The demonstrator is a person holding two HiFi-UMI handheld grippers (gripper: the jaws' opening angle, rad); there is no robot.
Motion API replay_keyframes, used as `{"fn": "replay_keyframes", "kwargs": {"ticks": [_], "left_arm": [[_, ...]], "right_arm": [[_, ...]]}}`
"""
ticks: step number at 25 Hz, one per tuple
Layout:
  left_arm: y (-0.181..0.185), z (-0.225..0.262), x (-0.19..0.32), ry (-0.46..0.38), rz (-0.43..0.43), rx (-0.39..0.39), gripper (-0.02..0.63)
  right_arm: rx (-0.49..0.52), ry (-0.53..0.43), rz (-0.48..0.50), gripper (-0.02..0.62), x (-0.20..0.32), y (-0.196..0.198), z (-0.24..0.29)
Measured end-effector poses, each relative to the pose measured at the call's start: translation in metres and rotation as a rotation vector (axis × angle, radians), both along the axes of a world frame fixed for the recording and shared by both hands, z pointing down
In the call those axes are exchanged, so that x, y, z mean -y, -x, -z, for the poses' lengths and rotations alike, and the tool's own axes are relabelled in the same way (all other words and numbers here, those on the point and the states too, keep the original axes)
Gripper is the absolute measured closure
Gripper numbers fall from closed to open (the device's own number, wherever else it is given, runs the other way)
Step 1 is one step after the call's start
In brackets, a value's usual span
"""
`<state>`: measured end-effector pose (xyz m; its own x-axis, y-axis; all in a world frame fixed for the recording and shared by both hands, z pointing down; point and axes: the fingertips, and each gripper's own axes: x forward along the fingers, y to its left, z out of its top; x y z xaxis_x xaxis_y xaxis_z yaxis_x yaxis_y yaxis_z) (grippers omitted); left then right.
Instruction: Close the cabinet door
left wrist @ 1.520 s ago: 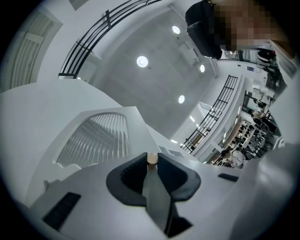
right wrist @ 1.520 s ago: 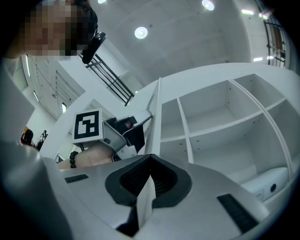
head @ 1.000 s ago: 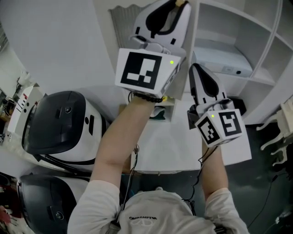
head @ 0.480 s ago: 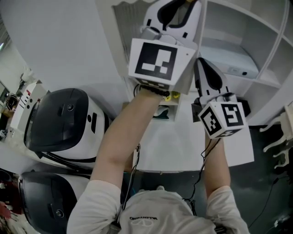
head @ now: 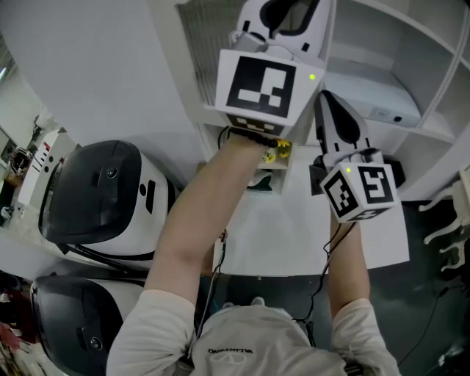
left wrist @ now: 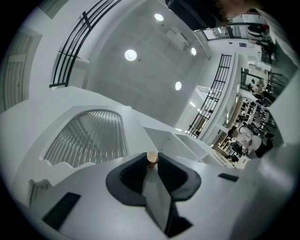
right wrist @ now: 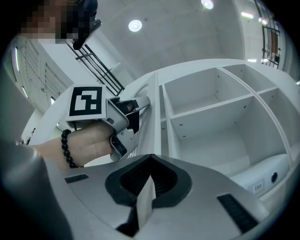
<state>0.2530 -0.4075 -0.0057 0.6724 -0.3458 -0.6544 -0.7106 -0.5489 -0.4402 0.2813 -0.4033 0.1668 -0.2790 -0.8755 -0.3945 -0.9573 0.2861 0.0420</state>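
Closure of the cabinet door (left wrist: 89, 136) is the step in hand, and we judge it not yet complete: the door stands swung open at the left of the open shelves (right wrist: 213, 110), and the right gripper view shows it edge-on. The left gripper (head: 285, 13) pinches the small round wooden knob (left wrist: 152, 157) on the door, with its tips pressed against either side of it. To do the step well, we recommend keeping that pinch firm and square on the knob. The hand should swing along the arc of the hinge rather than push straight. It should slow before the door meets the shelves, so that the door neither slams nor pulls off the tips. The right gripper (right wrist: 150, 158), lower and to the right, has its jaws pressed together on nothing; we would keep it out of the closing gap. The door is white, with an arched panel of fine vertical ribs, and the shelves beside it are white too.
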Motion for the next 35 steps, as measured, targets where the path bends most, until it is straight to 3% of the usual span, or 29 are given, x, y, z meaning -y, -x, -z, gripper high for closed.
{"fn": "replay_keyframes", "kwargs": {"ticks": [35], "left_arm": [[-0.031, -0.001, 0.067, 0.033, 0.227, 0.085, 0.529]], "right_arm": [[0.005, 0.065, 0.016, 0.584, 0.057, -0.014, -0.028]]}}
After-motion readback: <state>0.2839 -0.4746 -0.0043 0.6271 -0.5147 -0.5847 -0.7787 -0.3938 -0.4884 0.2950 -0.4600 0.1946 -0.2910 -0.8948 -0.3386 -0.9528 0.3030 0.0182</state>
